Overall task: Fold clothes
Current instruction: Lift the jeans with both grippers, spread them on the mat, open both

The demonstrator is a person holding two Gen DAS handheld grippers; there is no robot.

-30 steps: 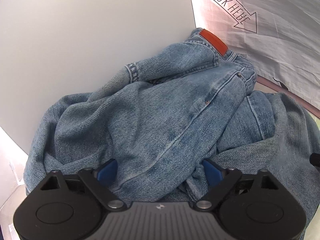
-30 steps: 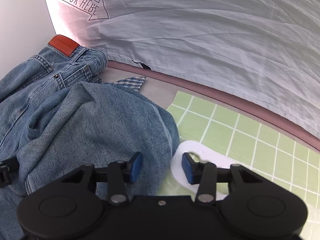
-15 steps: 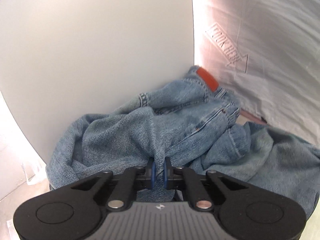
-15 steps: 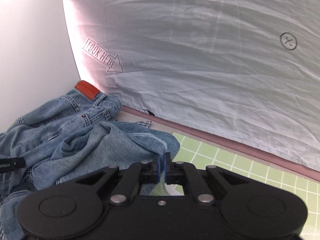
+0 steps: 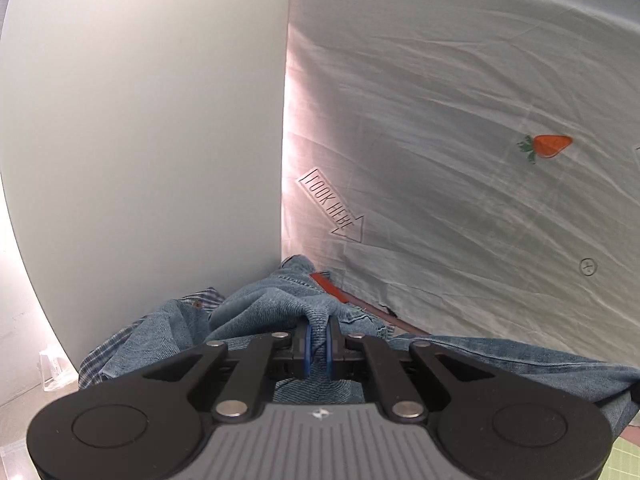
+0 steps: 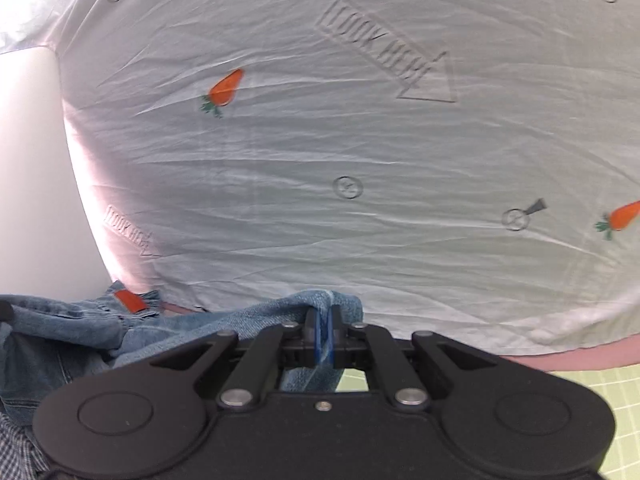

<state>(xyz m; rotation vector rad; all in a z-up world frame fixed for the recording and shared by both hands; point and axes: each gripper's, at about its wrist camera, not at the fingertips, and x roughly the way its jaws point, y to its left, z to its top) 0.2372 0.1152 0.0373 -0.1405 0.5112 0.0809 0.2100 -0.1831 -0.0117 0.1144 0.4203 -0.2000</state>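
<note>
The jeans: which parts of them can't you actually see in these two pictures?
- Left wrist view: the jeans below the pinch are hidden behind the left tool body.
- Right wrist view: the right tool covers the denim hanging beneath; the left edge cuts the rest off.
- Checked cloth: only a corner shows, so what it is stays unclear.

My left tool (image 5: pixel 318 346) pinches a raised fold of the faded blue denim jeans (image 5: pixel 280 308) between its blue pads. Behind hangs a wrinkled white sheet (image 5: pixel 460 120) printed with an orange carrot (image 5: pixel 550 146).
</note>
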